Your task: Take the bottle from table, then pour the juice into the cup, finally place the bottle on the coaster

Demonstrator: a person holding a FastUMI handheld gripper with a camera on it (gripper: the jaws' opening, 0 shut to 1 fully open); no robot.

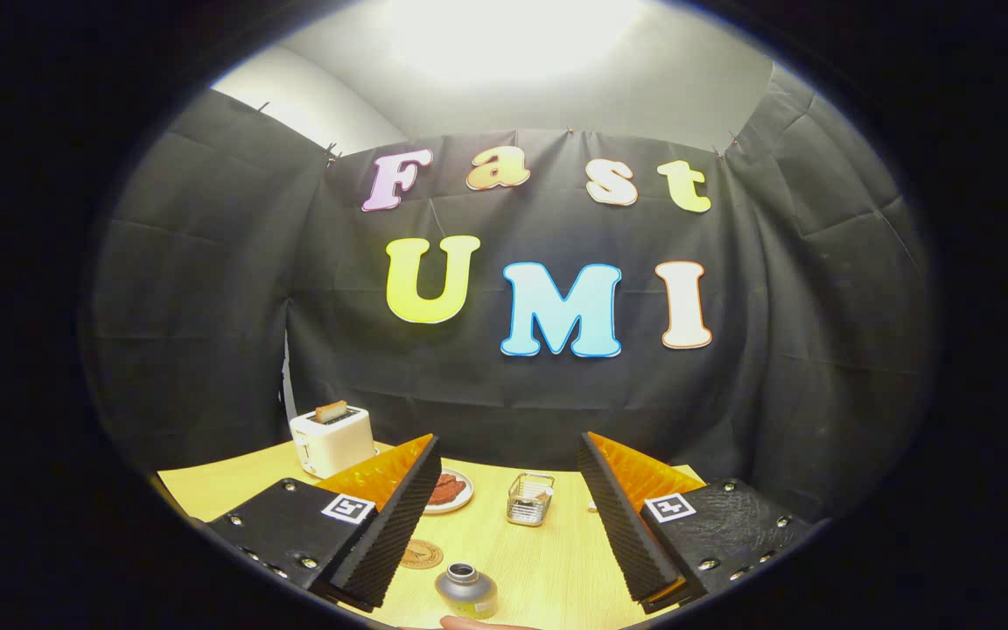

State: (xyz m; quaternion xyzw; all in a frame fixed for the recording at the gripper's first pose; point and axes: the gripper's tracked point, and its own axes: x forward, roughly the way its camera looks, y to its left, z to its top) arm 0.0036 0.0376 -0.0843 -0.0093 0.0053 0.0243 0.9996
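While the tool (pixel 508 516) gapes, the bottle (pixel 465 591) stands between its fingers.

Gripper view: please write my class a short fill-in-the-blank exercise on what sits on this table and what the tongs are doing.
1. The tongs are ____, gripping nothing.
2. The bottle stands between the fingers; its cap is ____.
3. The coaster lies on the table beside the ____ finger.
4. A slice of bread sticks up from the ____ at the table's far edge.

Missing words: open; off; left; toaster
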